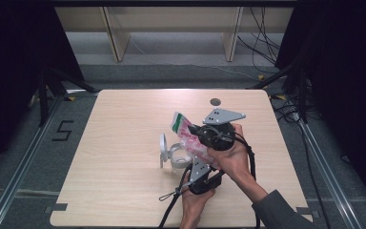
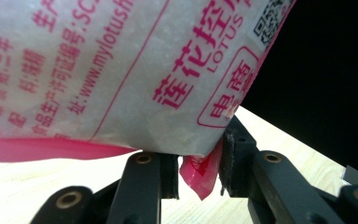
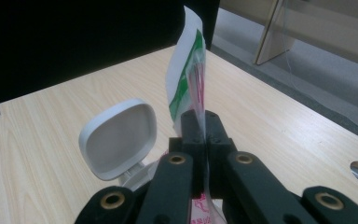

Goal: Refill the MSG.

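Plastic pouch (image 1: pixel 187 135) w/ pink & green print is held up over the middle of the table (image 1: pixel 124 191), above a clear lidded container (image 1: pixel 175 155) whose white flip lid (image 3: pixel 117 138) stands open. Right gripper (image 3: pixel 204 122) is clamped tight on the pouch's upper edge, film squeezed flat betw. its jaws, top flap sticking up past them. Left gripper (image 2: pixel 199 158) has the lower pink corner betw. its jaws; pads (image 2: pixel 227 156) look to be touching the film on one side, but there's a gap by the other pad, so I can't tell whether it's truly pinched. Handling, as I judge it: soft thin film, prob. light to moderate w/ granular or powdery fill that shifts, so the bag sags & bulges betw. the two holds. Glossy surface = slippery; the sealed edges & corners are the flattest, firmest spots, best places to grip. Squeezing the belly would just push contents around. Not fragile as such, but film could tear or slip if pulled hard. Container below looks light, may tip if bumped.
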